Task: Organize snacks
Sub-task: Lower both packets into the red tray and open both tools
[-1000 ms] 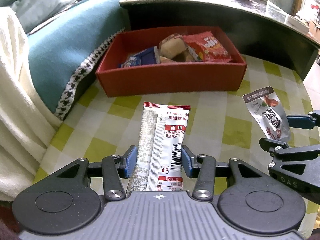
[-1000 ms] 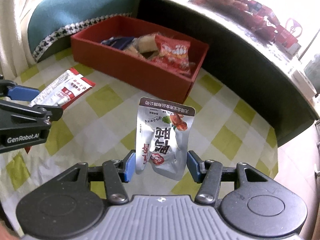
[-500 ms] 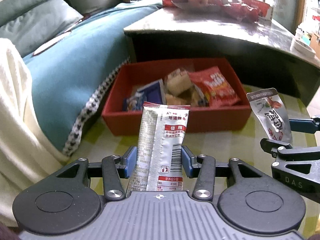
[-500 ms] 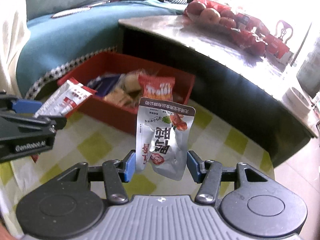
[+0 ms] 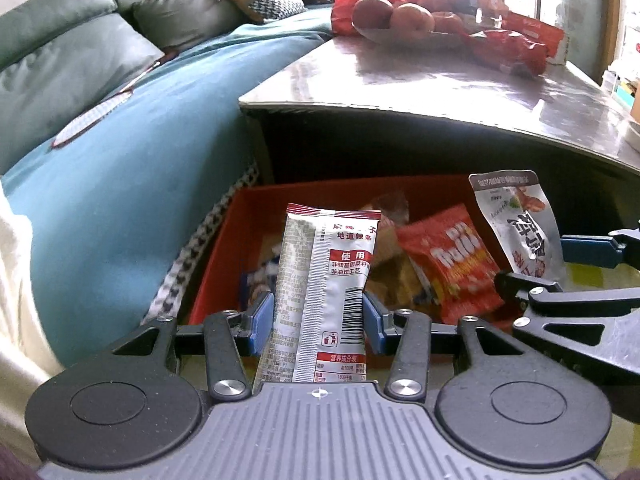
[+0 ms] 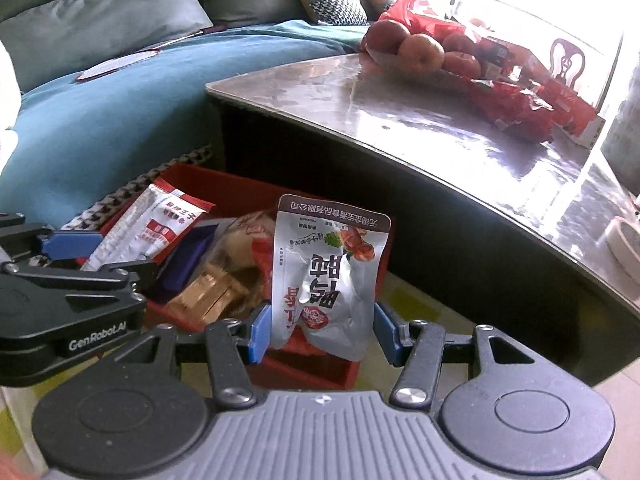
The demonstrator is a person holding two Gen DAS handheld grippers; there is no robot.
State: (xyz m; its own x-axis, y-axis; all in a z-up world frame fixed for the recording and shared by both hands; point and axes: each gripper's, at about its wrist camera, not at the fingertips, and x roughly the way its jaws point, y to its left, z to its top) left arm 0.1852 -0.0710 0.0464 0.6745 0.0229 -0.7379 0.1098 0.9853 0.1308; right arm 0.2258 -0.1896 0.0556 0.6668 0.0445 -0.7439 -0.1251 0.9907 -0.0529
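At the centre of the left wrist view, a long white-and-red snack packet (image 5: 326, 292) is standing upright between the blue pads of the left claw (image 5: 319, 316), which is clamped on its two long edges. The packet's lower end is running back under the claw body and its sealed top is poking up in front of the red box (image 5: 224, 248), so the snack appears to be hanging above the box's near wall rather than resting on anything. In the middle of the right wrist view, the right claw (image 6: 322, 326) is pinching a silver pouch (image 6: 328, 276) the same way, by its lower sides, with the printed top pointing up and the writing upside down to the camera. That pouch is showing again at the right edge of the left view, just beside the first packet, so the two claws are working side by side.

Both snacks are being held by the edges, probably so that each can drop flat once the pads let go. The box is already holding a red bag (image 5: 448, 260), a tan packet (image 6: 208, 294) and a dark blue one (image 6: 188, 260), and these are filling much of its floor. Judging by this, the step in hand is carrying both snacks over the box for release.

Behind the box, a dark worktop (image 6: 360, 92) is crossing the upper right of both views, carrying fruit (image 6: 420, 50) and red packaging (image 6: 516, 106). A blue sofa (image 5: 132, 160) is filling the left.
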